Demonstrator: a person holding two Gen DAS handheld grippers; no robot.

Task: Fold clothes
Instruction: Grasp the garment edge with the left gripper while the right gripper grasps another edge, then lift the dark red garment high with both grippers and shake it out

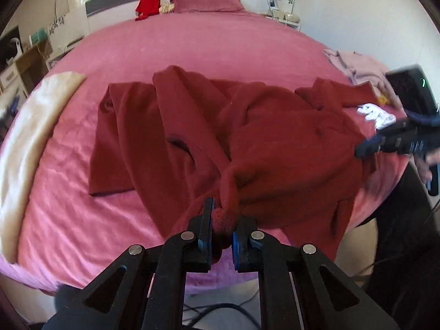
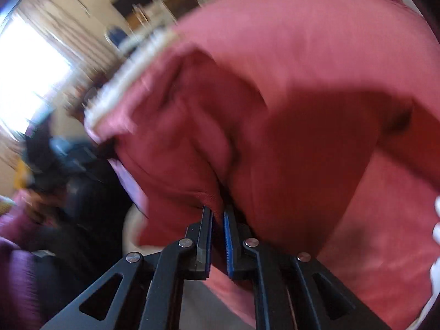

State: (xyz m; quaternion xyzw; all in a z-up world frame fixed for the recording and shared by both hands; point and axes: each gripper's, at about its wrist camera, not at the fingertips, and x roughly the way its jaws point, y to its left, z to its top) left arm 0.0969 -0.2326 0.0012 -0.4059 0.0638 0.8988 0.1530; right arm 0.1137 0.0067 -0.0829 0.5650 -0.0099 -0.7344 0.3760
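The left claw (image 1: 223, 214) is pinching a bunched wad of the sweater (image 1: 247, 126) on the bed (image 1: 192, 46); the right claw (image 2: 217, 214), nearly closed, is gripping its edge. Uneven pulls are likely twisting it; thick bunching risks slipping.

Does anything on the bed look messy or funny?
Yes. The dark red top lies crumpled and twisted across the bed, not flat. The left gripper pinches a bunched bit of it at the near edge, and part hangs over the side.

One dark red garment (image 1: 247, 137), two grippers, one pillow (image 1: 209, 2), one bed (image 1: 192, 46)
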